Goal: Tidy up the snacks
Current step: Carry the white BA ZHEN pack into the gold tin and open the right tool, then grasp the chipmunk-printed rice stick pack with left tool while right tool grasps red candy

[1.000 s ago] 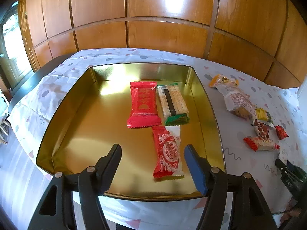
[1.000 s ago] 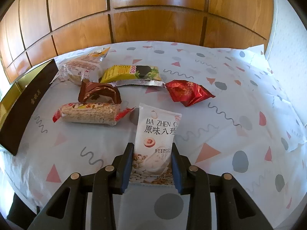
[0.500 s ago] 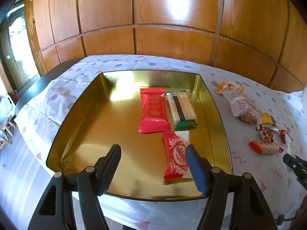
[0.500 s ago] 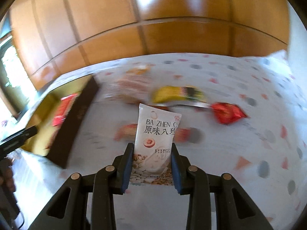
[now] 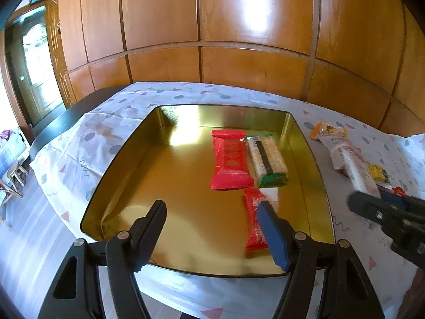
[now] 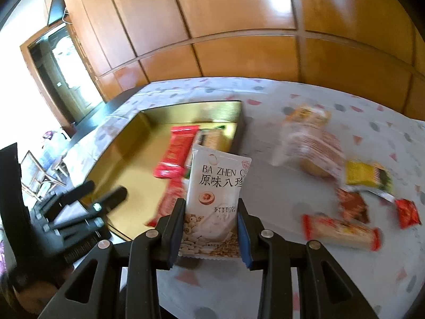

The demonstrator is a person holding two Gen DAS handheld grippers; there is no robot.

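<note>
A gold tin tray (image 5: 127, 175) sits on the patterned tablecloth. It holds a red packet (image 5: 230, 159), a cracker pack (image 5: 267, 158) and a second red packet (image 5: 253, 223). My left gripper (image 5: 212, 222) is open and empty above the tray's near edge. My right gripper (image 6: 209, 223) is shut on a white Ba Zhen snack packet (image 6: 216, 194), held in the air near the tray's (image 6: 124, 146) right side. It shows in the left wrist view (image 5: 372, 207) at the right, carrying the packet (image 5: 358, 172).
Loose snacks lie on the cloth right of the tray: a large biscuit bag (image 6: 310, 141), a yellow packet (image 6: 369, 175), a brown one (image 6: 354, 207), a small red one (image 6: 407, 212) and a rice bar (image 6: 342, 232). Wood panelling stands behind the table.
My right gripper has lifted the white packet off the cloth and swung left toward the tray. My left gripper has drawn back and up a little, staying open.
</note>
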